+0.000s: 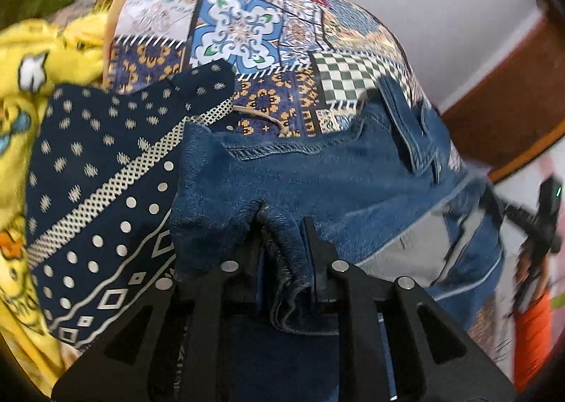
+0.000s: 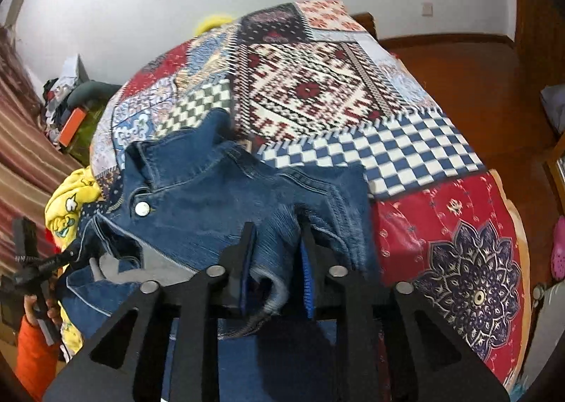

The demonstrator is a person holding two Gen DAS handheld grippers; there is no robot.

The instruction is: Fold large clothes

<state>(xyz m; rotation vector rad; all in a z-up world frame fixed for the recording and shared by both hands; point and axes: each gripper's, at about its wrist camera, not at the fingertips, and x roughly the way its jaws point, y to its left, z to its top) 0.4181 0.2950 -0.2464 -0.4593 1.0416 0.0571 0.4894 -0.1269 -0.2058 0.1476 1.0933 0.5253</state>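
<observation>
While spread under everything, patchwork bed (image 2: 353,98) carrying jeans (image 2: 219,190) near front edge, navy cloth (image 1: 99,190) and yellow cloth (image 1: 21,84) heaped just beside. Left tool (image 1: 282,236) clenched on a bunched denim fold. Right tool (image 2: 275,243) likewise pinching denim. Silver button (image 2: 142,208) showing at waistband.

Both wrist views close, angled down; share jeans (image 1: 317,172) (image 2: 212,197).
</observation>
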